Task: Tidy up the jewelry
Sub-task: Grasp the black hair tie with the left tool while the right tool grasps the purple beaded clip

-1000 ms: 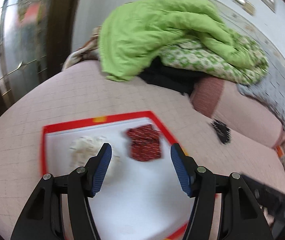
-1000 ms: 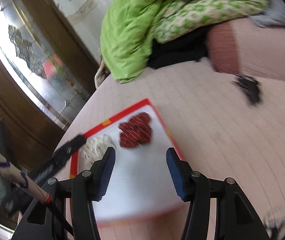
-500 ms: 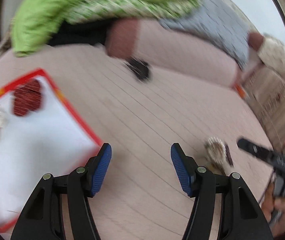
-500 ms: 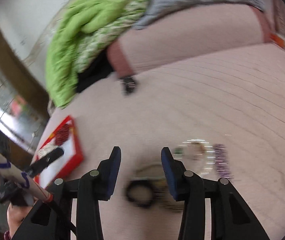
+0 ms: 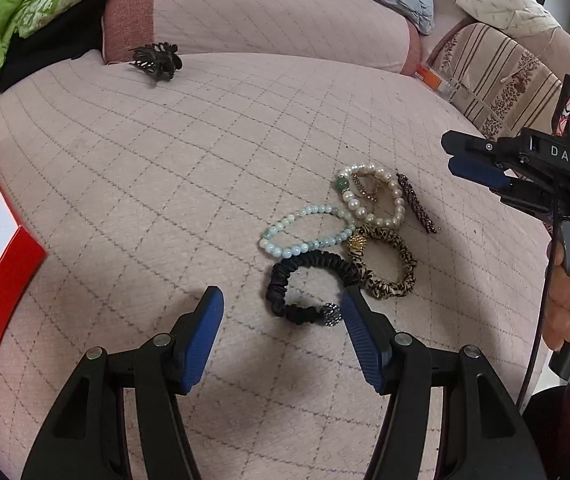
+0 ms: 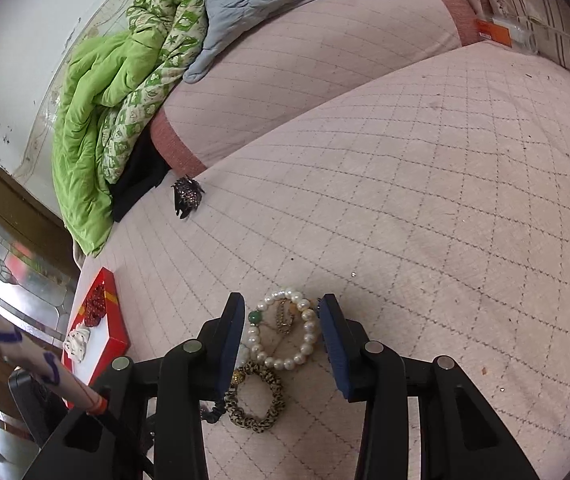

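The red tray (image 5: pixel 1 280) is cut off by the left wrist view's edge. In the right wrist view, tongs hide most of the black scrunchie (image 6: pixel 215 414).

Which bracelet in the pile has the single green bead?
The white pearl bracelet, farthest from the left gripper. It carries one dark green bead; the pale green-white beaded bracelet beside it is uniform.

Both grippers are black plastic with ribbed blue pads and silver pivot screws. The right gripper (image 5: pixel 481 160) bears white letters "DAS", a red-and-white sticker and a thin black cable.
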Tool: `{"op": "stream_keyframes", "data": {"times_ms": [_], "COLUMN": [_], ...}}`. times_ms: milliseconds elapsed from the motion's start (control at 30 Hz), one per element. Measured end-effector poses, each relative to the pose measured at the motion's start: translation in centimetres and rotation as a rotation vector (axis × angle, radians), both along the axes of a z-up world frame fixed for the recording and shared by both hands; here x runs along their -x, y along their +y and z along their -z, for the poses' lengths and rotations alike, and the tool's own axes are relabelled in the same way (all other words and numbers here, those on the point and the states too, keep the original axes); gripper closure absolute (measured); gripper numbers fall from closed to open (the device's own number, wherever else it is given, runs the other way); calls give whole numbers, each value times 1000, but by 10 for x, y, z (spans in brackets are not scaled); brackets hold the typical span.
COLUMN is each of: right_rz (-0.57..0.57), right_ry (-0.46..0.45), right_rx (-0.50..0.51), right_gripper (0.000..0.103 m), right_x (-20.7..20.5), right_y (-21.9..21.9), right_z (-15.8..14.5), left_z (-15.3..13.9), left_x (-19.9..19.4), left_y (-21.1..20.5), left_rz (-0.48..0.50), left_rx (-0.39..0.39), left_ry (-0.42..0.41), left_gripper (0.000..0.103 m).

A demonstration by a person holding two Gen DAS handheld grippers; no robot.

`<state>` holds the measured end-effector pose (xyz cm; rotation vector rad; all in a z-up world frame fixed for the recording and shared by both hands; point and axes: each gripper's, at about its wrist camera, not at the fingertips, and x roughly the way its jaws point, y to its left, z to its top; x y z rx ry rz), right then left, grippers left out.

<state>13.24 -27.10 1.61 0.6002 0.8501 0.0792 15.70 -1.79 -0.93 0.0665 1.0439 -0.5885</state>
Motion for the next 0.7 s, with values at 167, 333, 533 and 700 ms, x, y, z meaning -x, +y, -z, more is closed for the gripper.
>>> {"op": "stream_keyframes", "data": {"times_ms": [167,333,533,700], "right_rz": [1,-2,-23,-12], "right_ry": [5,44,90,114], "right_rx": [14,48,107,118], "right_gripper": [60,60,70,70], "right_x": [1,-3,-7,-6], "right_y": [-2,-1,2,-4], "right_z": [3,10,19,24], "left_z": [-2,4,8,12], "left_x": [-2,-3,-1,3], "left_y": [4,0,-11,-26], "left_rz": [-7,5,31,22], "left_rx": [2,-20,-65,-135], "left_ry": [-2,6,-29,-81], "left_gripper": [42,42,42,42]}}
